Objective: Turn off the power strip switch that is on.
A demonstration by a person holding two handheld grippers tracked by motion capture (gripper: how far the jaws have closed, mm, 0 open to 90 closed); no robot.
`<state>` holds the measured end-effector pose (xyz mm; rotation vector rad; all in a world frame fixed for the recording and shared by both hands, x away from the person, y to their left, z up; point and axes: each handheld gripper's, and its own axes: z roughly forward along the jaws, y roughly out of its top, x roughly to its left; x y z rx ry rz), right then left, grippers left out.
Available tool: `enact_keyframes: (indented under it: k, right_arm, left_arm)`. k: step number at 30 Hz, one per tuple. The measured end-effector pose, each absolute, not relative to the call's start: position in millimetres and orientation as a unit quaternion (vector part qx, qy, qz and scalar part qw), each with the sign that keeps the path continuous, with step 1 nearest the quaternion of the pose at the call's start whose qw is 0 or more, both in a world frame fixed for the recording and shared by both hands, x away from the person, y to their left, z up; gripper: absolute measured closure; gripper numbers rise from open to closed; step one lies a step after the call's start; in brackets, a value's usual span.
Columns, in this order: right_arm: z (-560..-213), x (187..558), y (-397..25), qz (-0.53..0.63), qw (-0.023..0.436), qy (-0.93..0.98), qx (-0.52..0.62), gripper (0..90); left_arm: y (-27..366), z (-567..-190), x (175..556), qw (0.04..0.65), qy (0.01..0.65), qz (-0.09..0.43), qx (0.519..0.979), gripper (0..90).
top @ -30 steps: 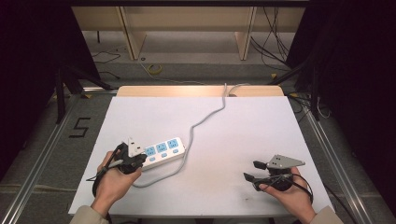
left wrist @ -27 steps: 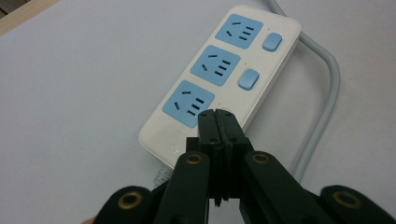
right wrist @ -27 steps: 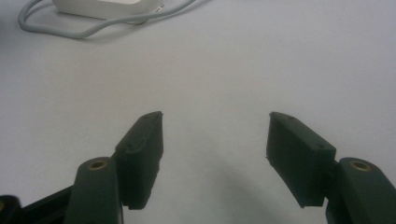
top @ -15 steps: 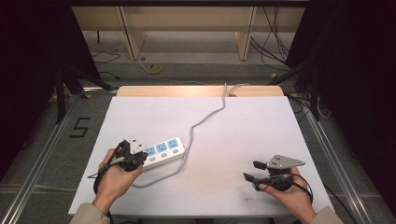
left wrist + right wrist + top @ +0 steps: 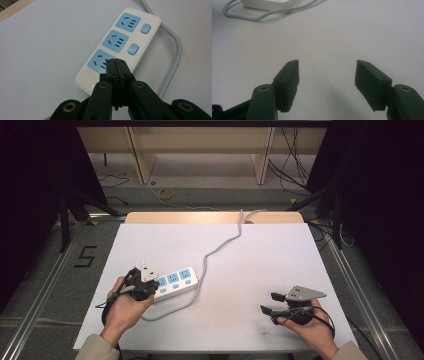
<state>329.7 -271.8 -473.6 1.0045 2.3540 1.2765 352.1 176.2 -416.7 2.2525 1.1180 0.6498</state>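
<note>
- A matte white rectangular tabletop [image 5: 260, 265] spans the centre of the high view.
- A glossy white power strip [image 5: 175, 282], rounded, with three blue sockets, lies at lower left; its grey cord [image 5: 220, 247] snakes to the far edge.
- The left gripper [image 5: 116, 65] has black fingers pressed together, empty, tips over the strip's nearest socket.
- At lower right, the right gripper [image 5: 327, 75] has blocky fingers spread wide above bare tabletop.

The left gripper [image 5: 116, 65] has its two black jaws pressed together, tips over the nearest blue socket [image 5: 100, 61] of a white three-socket power strip [image 5: 120, 47]; whether they touch it is hard to say. Two blue switches [image 5: 133, 48] sit just beyond, and a grey cable [image 5: 175, 55] curves past on the white table [image 5: 40, 50].
</note>
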Motion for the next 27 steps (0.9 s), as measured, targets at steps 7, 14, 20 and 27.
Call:
enact_keyframes:
  k: [7, 14, 20, 27]
  right_arm:
    - [-473.8, 329.9, -271.7, 0.442, 0.140, 0.816, 0.347, 37.0]
    - [-473.7, 329.7, -271.8, 0.442, 0.140, 0.815, 0.347, 36.9]
    - [-473.7, 329.7, -271.9, 0.442, 0.140, 0.815, 0.347, 36.8]
    - [-473.7, 329.6, -271.7, 0.441, 0.140, 0.817, 0.346, 36.7]
  left_arm:
    - [173.8, -415.5, 355.0, 0.263, 0.414, 0.235, 0.839, 89.7]
    - [171.8, -414.6, 357.0, 0.263, 0.417, 0.232, 0.838, 89.6]
    - [169.7, -414.4, 358.8, 0.260, 0.417, 0.230, 0.840, 89.6]
    - [168.0, -413.5, 361.3, 0.255, 0.416, 0.227, 0.843, 89.6]
